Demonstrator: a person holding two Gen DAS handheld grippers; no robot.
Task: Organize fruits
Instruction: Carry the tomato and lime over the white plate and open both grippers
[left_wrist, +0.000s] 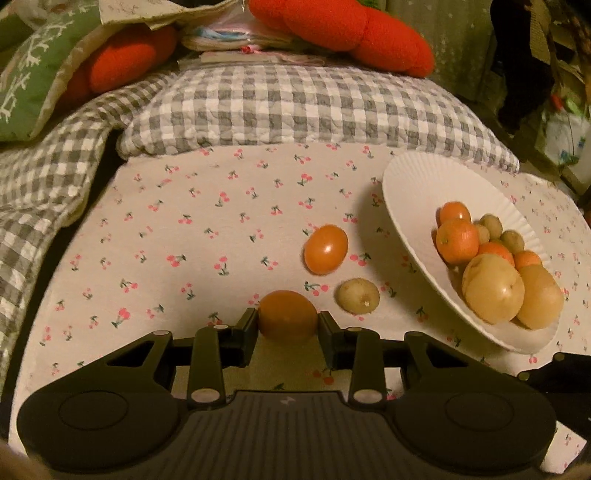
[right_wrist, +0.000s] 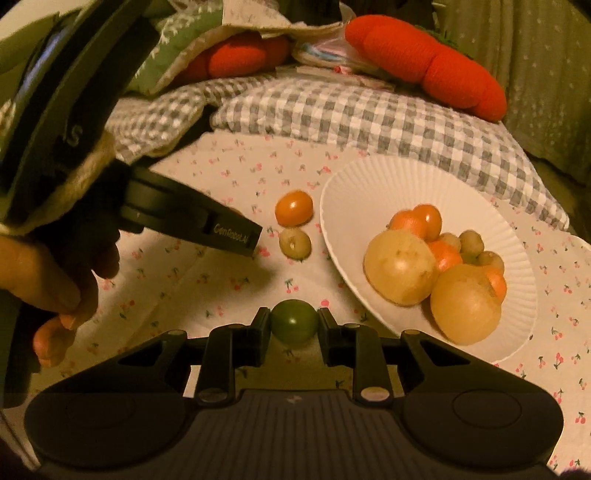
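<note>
- Fingers (left_wrist: 248, 328) of the left gripper (left_wrist: 287, 325) are clamped on an orange fruit (left_wrist: 287, 320), one pad on each side, and its underside is lost behind the gripper body.
- Over on the right gripper (right_wrist: 294, 325), the fingers (right_wrist: 260, 325) are clamped on a small green fruit (right_wrist: 294, 320); only its upper half shows above the linkage.
- On the cherry-print cloth (left_wrist: 166, 236) two loose pieces lie near each other: an orange oval fruit (left_wrist: 325, 249) and a small yellowish fruit (left_wrist: 357, 296) just beside it, toward the plate.
- White paper plate (left_wrist: 402, 206) sits tilted, its far rim raised, with a heap of fruit in the low side.
- In that heap, two big yellow fruits (left_wrist: 493, 288) are at the front, with small orange fruits (left_wrist: 457, 242) and little greenish ones (left_wrist: 511, 240) packed behind; they overlap so much I can't count them.
- From the right wrist view, the left gripper's side shows with lettering on it, and the person's left hand (right_wrist: 48, 273) is cut off at the frame edge.
- Behind the cloth: a grey checked quilt (left_wrist: 295, 107) and red plush cushions (left_wrist: 351, 33), cropped at the top.
</note>
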